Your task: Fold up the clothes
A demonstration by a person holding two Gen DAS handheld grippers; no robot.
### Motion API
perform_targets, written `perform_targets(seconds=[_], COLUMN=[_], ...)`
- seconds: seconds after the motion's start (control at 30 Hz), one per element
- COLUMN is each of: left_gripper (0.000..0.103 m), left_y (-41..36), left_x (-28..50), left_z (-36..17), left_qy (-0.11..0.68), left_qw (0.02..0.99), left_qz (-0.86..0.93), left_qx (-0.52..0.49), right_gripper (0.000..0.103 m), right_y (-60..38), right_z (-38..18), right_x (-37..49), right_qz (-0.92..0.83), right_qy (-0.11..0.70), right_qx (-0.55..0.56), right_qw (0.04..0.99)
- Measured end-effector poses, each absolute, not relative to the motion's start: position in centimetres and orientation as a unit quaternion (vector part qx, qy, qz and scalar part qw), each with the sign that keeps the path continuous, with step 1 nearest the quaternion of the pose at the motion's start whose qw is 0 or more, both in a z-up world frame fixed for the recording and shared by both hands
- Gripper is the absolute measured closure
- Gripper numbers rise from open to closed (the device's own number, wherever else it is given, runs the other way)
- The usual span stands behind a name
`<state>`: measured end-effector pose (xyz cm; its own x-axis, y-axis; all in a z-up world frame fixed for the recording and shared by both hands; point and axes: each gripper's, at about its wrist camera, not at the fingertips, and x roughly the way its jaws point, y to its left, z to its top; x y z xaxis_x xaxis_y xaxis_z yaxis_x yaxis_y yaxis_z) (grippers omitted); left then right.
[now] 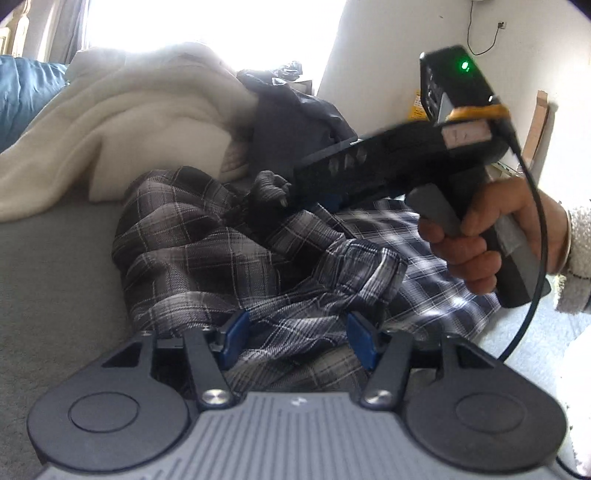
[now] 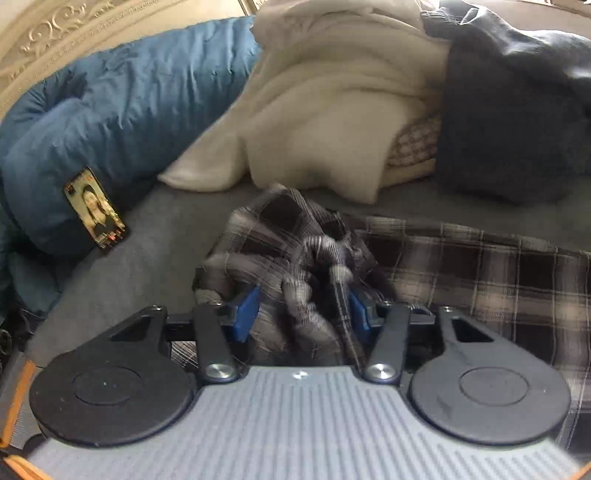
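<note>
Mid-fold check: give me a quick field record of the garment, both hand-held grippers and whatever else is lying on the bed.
garment: plaid shirt, crumpled on the grey bed cover
left hand-held gripper: jaws apart over the plaid cloth, not pinching it
right hand-held gripper: bunched plaid cloth between the jaws, grip seems closed on it
behind: cream blanket, dark garment, blue duvet
other: phone, screen lit, leaning on the duvet

Daylight enters from the window (image 1: 207,22) ahead of my left camera; it is overexposed to plain white and washes out the white blanket (image 1: 122,110) below it. My right gripper (image 1: 280,192) shows motion blur there. The right view is dimmer and evenly lit, with the plaid garment (image 2: 306,258) smeared. Both views bend strongly at the edges.
</note>
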<state>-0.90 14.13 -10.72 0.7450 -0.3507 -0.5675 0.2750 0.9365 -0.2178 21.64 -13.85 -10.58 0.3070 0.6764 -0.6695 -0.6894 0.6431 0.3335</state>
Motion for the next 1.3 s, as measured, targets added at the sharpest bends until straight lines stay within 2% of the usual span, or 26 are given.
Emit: perform_targets(seconds=[0.07,0.13,0.23,0.37,0.53,0.8,0.93,1.1,1.2,1.3], left_gripper=[0.043,0.043,0.043,0.043,0.043,0.043,0.043,0.044,0.044,0.044], left_y=[14.4,14.8,15.8,17.5,18.2,16.8,16.1,13.7,12.9,12.8], left_x=[-0.7,-0.7,-1.1,-1.8,-1.6,-0.4,0.2,1.3,1.0,0.8], left_z=[-10.6,-10.5,-10.0,-9.2,-8.6,-8.3,-8.7,-10.3,-10.8,-10.9], left_qy=[0.315,0.313,0.308,0.306,0.297,0.291,0.296,0.331,0.331,0.331], left_qw=[0.932,0.932,0.932,0.928,0.928,0.929,0.929,0.933,0.934,0.934], left_qz=[-0.17,-0.171,-0.173,-0.177,-0.17,-0.175,-0.172,-0.131,-0.126,-0.127], left_qx=[-0.063,-0.068,-0.084,-0.12,-0.151,-0.15,-0.139,-0.059,-0.036,-0.032], right_gripper=[0.076,0.088,0.091,0.091,0.091,0.09,0.09,0.088,0.081,0.07], right_y=[-14.2,-15.1,-16.3,-18.0,-20.7,-24.2,-24.7,-24.4,-23.8,-23.3], right_z=[-11.2,-11.4,-10.1,-8.6,-11.6,-13.8,-13.8,-13.3,-11.8,-11.0], right_x=[21.3,21.0,20.0,18.6,20.0,21.5,21.9,22.2,21.4,20.8], right_qz=[0.398,0.389,0.384,0.398,0.336,0.304,0.314,0.31,0.312,0.304], right_qy=[0.416,0.414,0.39,0.396,0.464,0.509,0.527,0.532,0.507,0.482], right_qx=[-0.015,0.005,0.034,0.131,0.226,0.319,0.294,0.243,0.175,0.113], right_qw=[0.818,0.823,0.836,0.817,0.788,0.74,0.733,0.75,0.784,0.814])
